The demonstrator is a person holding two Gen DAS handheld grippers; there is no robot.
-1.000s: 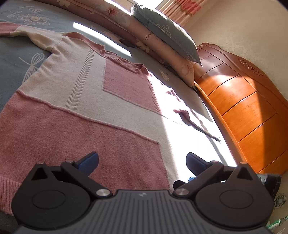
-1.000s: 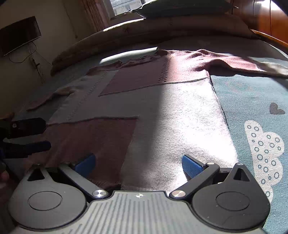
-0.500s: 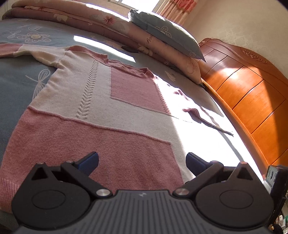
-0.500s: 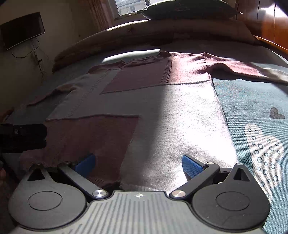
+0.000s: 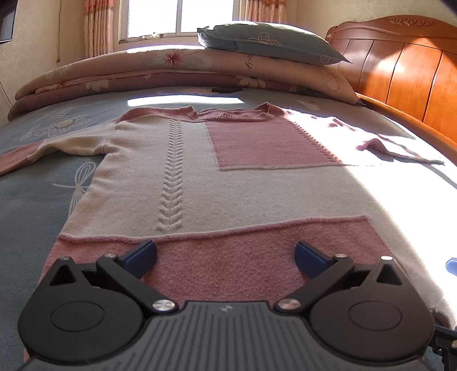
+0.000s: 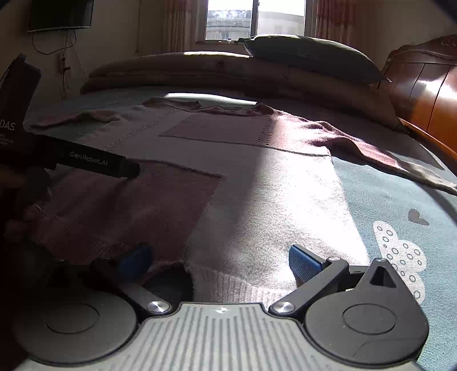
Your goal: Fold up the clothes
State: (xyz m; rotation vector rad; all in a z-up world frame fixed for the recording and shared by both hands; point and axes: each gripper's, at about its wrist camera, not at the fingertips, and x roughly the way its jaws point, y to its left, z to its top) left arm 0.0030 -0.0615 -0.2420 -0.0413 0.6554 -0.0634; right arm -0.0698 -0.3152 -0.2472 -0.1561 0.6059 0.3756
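A blue-grey printed bed (image 5: 25, 199) is filling both views, with a folded floral quilt (image 5: 171, 71) and a pillow (image 5: 265, 40) lying along its far edge beside an orange wooden headboard (image 5: 405, 74). A pink and cream knitted sweater (image 5: 228, 182) is lying flat on the bed, front up, sleeves spread to both sides, neckline pointing toward the quilt. Only the right wrist view is showing a dark wall-mounted screen (image 6: 60, 12) and the left gripper's black body coming in over the sweater's pink corner. The left gripper (image 5: 225, 254) is hanging over the pink hem band, its jaws spread wide, gripping nothing. The right gripper (image 6: 220, 258) is sitting at the cream hem edge, jaws likewise wide apart, the ribbed hem lying between them.
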